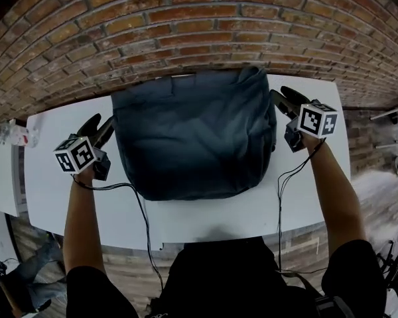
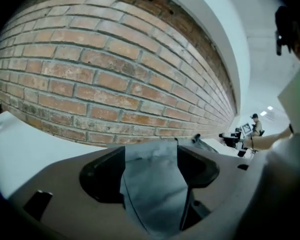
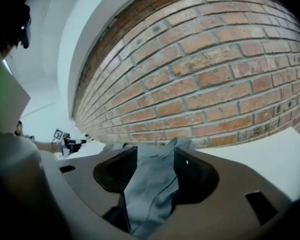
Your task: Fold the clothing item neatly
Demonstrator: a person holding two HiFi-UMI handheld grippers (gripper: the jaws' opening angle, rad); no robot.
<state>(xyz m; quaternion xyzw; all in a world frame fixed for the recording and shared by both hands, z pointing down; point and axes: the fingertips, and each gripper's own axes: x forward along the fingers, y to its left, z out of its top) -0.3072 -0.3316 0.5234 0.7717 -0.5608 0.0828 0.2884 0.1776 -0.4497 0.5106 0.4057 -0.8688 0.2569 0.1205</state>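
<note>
Straddling garment side edges, fingers apart.

No readable text, no brand, no label, no number, no sign in any view

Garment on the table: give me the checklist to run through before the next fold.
1. Left gripper jaws apart, not clamping: ok. Fabric lies between them.
2. Right gripper jaws apart, not clamping: ok. Fabric lies between them too.
3. Garment fully on the table, nothing over the near edge: ok.
4. Outline flat and even: not ok. The far right corner is bunched up.
5. Hidden layers underneath lined up: cannot tell.
</note>
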